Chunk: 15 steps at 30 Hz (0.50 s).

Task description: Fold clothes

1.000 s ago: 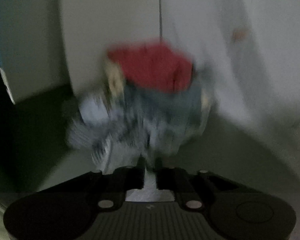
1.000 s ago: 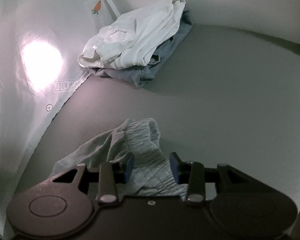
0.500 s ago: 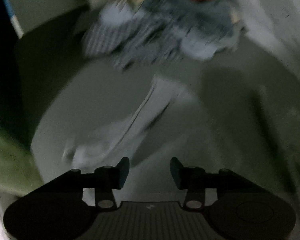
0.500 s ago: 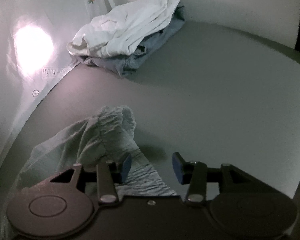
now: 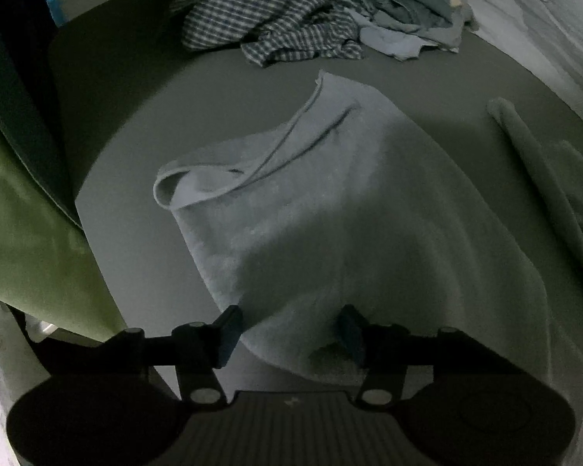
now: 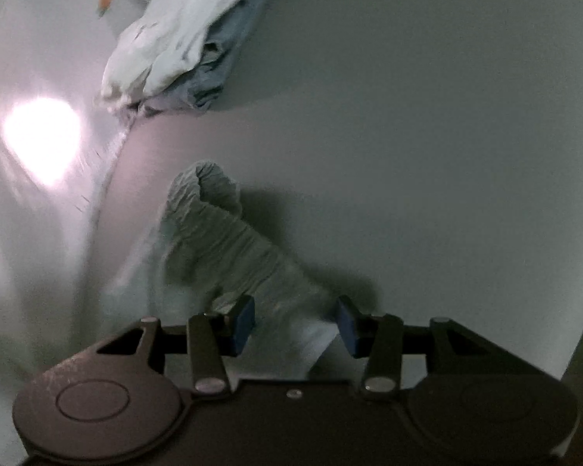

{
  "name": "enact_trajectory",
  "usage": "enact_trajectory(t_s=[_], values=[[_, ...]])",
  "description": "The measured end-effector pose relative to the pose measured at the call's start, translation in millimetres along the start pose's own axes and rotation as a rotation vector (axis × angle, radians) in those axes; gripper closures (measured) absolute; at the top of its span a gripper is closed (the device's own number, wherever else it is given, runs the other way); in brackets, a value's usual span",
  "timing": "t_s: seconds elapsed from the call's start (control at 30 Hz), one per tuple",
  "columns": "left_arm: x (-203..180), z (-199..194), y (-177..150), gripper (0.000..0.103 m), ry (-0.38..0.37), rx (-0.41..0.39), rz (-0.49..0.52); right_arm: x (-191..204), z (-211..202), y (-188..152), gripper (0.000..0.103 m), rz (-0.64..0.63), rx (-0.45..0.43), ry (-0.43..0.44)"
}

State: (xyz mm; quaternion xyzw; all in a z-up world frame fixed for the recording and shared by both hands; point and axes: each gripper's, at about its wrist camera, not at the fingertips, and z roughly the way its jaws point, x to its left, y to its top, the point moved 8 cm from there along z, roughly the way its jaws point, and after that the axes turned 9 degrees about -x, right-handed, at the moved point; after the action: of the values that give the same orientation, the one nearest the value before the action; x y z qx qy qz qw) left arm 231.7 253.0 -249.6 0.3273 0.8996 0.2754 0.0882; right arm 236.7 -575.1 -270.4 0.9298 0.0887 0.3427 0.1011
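Note:
A pale blue-grey garment (image 5: 330, 209) lies spread on the grey table (image 5: 144, 116), one upper corner curled over. My left gripper (image 5: 289, 330) hovers over its near edge, jaws opening, cloth beneath the gap but not pinched. In the right wrist view the same garment's gathered, crinkled waistband (image 6: 229, 240) runs from mid-table down to my right gripper (image 6: 295, 324). Its jaws stand apart, with the cloth between the blue pads (image 6: 243, 322) and not squeezed.
A heap of unfolded clothes, with a checked shirt (image 5: 268, 19) on top, sits at the table's far end. A stack with a white garment (image 6: 182, 35) over a denim one (image 6: 225, 62) lies far left. Green fabric (image 5: 27, 233) hangs at the left. A pale patterned sheet (image 6: 39, 202) borders the table.
My left gripper let go of the cloth it pinched, opened, and dropped over the garment; the clothes heap slid to the top. My right gripper rolled, sank lower, and the waistband now points away.

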Motion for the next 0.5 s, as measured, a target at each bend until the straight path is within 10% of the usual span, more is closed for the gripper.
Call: enact_trajectory(t_s=[0.3,0.5], values=[[0.2,6.2,-9.5,0.037,-0.011,0.01,0.011,-27.8,11.8,-28.3,0.047,0.4,0.106,0.149],[3.5,8.2,-6.9,0.034,-0.02,0.01,0.011,-2.3,8.8,-2.5,0.087,0.322,-0.012,0.179]])
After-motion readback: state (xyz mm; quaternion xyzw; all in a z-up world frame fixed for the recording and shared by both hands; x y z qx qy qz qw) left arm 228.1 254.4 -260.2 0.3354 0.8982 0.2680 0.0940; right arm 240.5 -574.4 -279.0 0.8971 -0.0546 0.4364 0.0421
